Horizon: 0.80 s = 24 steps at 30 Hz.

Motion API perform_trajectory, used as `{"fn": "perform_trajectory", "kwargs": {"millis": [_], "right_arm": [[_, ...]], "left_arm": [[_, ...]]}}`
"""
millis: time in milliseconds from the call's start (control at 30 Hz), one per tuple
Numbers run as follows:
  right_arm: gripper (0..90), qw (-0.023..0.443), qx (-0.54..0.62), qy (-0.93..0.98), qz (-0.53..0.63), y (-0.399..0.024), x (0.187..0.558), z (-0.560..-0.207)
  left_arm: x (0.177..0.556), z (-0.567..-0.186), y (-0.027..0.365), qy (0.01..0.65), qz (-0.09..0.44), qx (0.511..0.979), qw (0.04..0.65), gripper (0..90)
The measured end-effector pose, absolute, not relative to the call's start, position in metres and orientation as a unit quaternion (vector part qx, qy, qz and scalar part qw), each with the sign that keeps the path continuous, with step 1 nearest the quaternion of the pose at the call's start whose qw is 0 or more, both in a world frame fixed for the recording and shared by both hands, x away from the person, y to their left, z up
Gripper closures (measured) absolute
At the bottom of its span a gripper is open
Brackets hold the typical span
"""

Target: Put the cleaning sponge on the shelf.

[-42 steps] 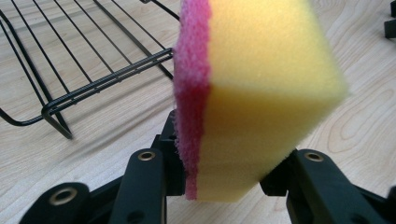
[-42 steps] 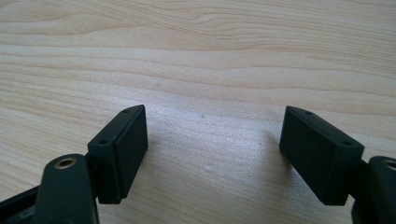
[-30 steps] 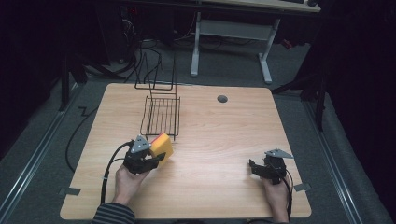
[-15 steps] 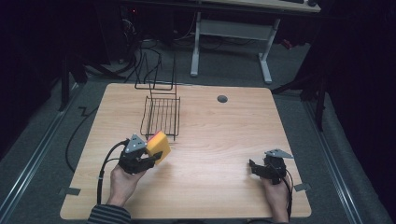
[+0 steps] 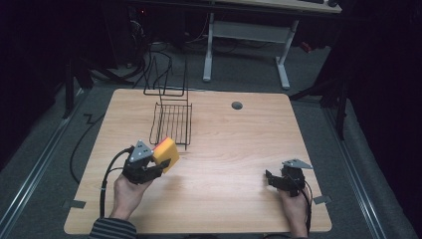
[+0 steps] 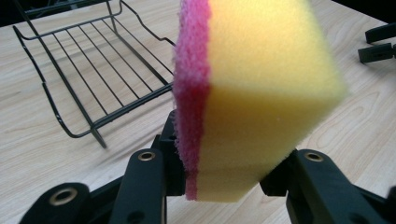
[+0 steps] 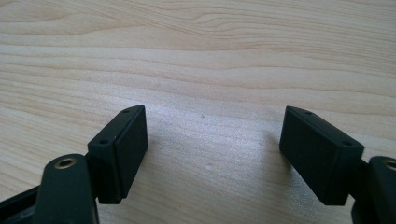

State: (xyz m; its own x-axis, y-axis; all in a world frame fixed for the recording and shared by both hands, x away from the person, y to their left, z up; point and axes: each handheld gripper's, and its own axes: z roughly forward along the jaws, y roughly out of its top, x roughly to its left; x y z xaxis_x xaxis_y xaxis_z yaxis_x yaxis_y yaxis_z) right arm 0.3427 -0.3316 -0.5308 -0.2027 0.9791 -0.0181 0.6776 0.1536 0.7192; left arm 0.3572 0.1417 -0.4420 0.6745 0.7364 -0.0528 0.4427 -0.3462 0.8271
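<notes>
Below, on a pale wooden table (image 5: 224, 149), a person's left hand (image 5: 127, 191) holds the left gripper (image 5: 159, 164) with its jaws clamped on a sponge (image 5: 166, 153), yellow foam with a pink scouring layer on one face. The sponge is lifted off the tabletop, just in front of a black wire rack (image 5: 171, 122) that sits toward the table's far left. From the left gripper view, the sponge (image 6: 261, 93) stands on edge between the jaws, pink side toward the rack (image 6: 93, 70). Well apart, at the near right of the table, the right hand (image 5: 293, 209) holds the right gripper (image 5: 271, 179), jaws spread wide and empty over bare wood (image 7: 201, 56).
</notes>
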Motion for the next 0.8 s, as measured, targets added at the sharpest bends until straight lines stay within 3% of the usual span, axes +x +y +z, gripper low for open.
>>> {"fn": "perform_trajectory", "kwargs": {"millis": [800], "right_arm": [[23.7,0.253,0.578,0.716,0.298,-0.332,0.343,-0.531]], "left_arm": [[0.372,-0.425,0.156,0.391,0.201,0.786,0.435,61.2]]}}
